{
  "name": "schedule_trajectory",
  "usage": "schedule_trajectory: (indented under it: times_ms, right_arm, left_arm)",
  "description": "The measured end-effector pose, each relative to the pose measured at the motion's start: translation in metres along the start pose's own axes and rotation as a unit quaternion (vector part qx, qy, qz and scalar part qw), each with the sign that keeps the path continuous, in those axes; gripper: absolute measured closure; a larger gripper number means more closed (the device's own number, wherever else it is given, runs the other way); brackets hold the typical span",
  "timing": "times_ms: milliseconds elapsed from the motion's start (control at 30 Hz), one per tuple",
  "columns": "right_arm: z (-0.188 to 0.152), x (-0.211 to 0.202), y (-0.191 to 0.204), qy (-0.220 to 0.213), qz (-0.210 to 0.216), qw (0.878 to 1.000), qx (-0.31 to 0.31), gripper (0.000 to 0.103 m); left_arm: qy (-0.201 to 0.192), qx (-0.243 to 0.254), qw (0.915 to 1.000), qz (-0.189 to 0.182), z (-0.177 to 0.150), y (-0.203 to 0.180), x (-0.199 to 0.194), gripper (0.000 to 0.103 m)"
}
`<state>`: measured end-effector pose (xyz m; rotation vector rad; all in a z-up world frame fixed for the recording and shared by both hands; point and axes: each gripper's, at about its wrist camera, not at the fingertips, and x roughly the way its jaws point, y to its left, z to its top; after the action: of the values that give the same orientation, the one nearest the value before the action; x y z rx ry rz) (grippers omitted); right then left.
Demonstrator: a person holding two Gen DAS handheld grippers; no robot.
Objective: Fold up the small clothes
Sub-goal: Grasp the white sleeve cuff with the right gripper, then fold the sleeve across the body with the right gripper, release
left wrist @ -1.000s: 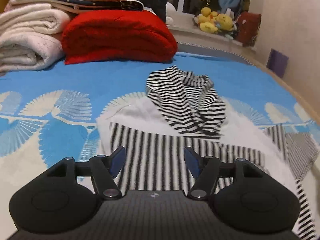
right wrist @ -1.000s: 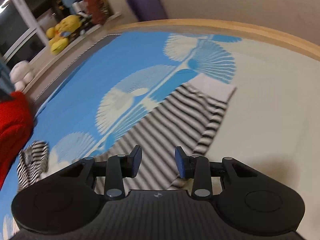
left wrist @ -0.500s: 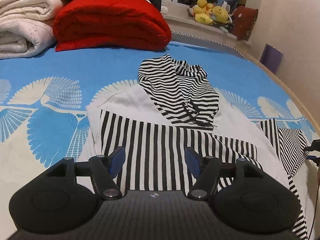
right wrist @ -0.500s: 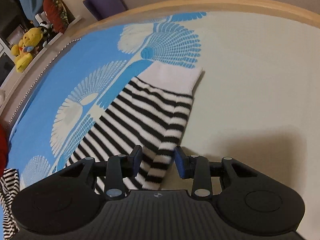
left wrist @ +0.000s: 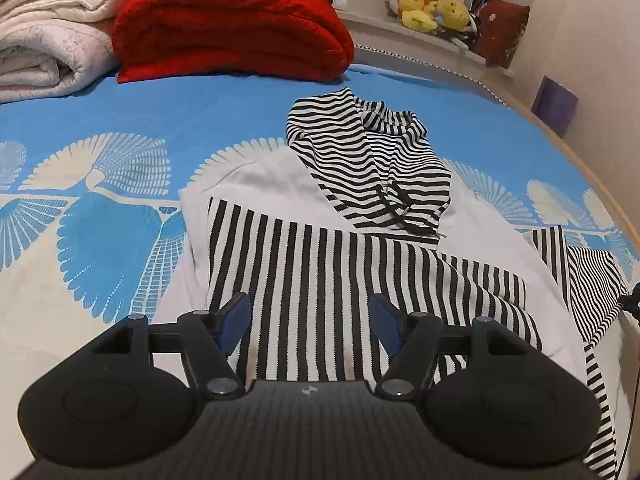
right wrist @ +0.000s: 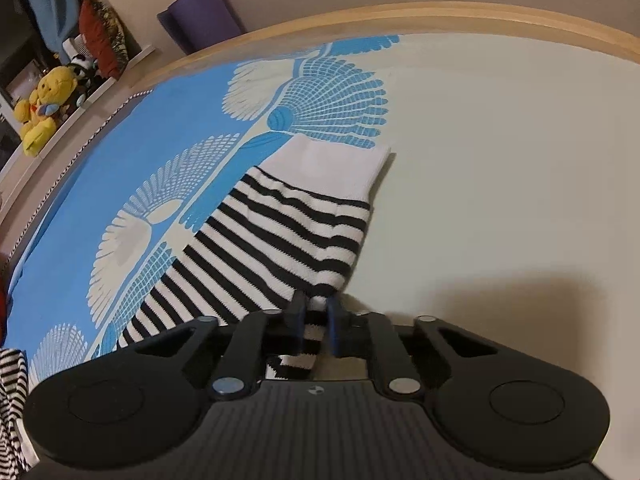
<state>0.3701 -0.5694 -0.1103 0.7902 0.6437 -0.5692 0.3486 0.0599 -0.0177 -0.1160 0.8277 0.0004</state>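
Observation:
A black-and-white striped hoodie (left wrist: 340, 264) with white shoulders lies flat on the bed, its hood (left wrist: 372, 168) folded down over the chest. My left gripper (left wrist: 310, 308) hovers open over the hoodie's lower front, with nothing between its fingers. One sleeve (right wrist: 280, 232) stretches out to the right and ends in a white cuff (right wrist: 336, 160). My right gripper (right wrist: 314, 308) is down on that sleeve. Its jaws are closing, and the blue pads pinch the sleeve's near edge between them. The same sleeve (left wrist: 580, 280) shows at the right edge of the left wrist view.
The bed has a blue and cream fan-pattern cover (left wrist: 120, 120). A folded red blanket (left wrist: 232, 28) and white quilts (left wrist: 44, 40) are stacked at the far end. Plush toys (left wrist: 432, 12) sit on a ledge. A wooden bed rim (right wrist: 440, 16) runs beyond the cuff.
My right gripper came down onto the sleeve and its jaws went from apart to pinched on the sleeve's edge. The left gripper stayed open and tilted slightly down over the hoodie.

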Motion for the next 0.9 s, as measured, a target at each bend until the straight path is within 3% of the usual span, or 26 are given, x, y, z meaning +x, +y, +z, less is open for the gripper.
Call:
schedule_trajectory:
  times_ms: [67, 267, 400, 467, 533, 567, 633, 700, 767, 833, 900]
  right_arm:
    - [0.0, -0.001, -0.002, -0.004, 0.004, 1.0, 0.008, 0.101]
    - [0.002, -0.021, 0.02, -0.054, -0.001, 0.998, -0.017, 0.101]
    - [-0.003, -0.054, 0.069, -0.118, 0.008, 0.989, -0.094, 0.101]
    - [-0.015, -0.08, 0.107, -0.159, 0.036, 0.974, -0.155, 0.101]
    - [-0.038, -0.111, 0.152, -0.193, 0.089, 0.951, -0.225, 0.102]
    - [-0.056, -0.13, 0.176, -0.205, 0.126, 0.934, -0.264, 0.102]
    - [-0.102, -0.167, 0.218, -0.211, 0.223, 0.888, -0.343, 0.102]
    - [-0.153, -0.199, 0.25, -0.155, 0.34, 0.832, -0.411, 0.101]
    - [-0.202, -0.213, 0.273, -0.024, 0.414, 0.792, -0.449, 0.099]
    - [-0.24, -0.214, 0.283, 0.093, 0.414, 0.782, -0.456, 0.091]
    - [-0.264, -0.213, 0.282, 0.157, 0.375, 0.79, -0.459, 0.09]
  left_arm:
    - [0.001, 0.0, 1.0, 0.0, 0.0, -0.001, 0.0, 0.032]
    - [0.0, -0.006, 1.0, 0.002, 0.002, 0.001, -0.001, 0.032]
    - [-0.004, -0.018, 0.9998, 0.005, 0.007, 0.01, -0.005, 0.032]
    - [-0.008, -0.026, 0.9996, 0.01, 0.01, 0.015, -0.009, 0.032]
    - [-0.01, -0.035, 0.9992, 0.013, 0.014, 0.022, -0.012, 0.032]
    - [-0.012, -0.042, 0.999, 0.014, 0.016, 0.026, -0.014, 0.032]
    - [-0.014, -0.057, 0.9981, 0.016, 0.021, 0.035, -0.017, 0.032]
    - [-0.018, -0.077, 0.9968, 0.017, 0.028, 0.046, -0.022, 0.032]
    - [-0.022, -0.098, 0.9948, 0.018, 0.033, 0.06, -0.027, 0.032]
    - [-0.025, -0.118, 0.9925, 0.02, 0.037, 0.072, -0.032, 0.032]
    - [-0.026, -0.134, 0.9905, 0.021, 0.04, 0.081, -0.035, 0.032]
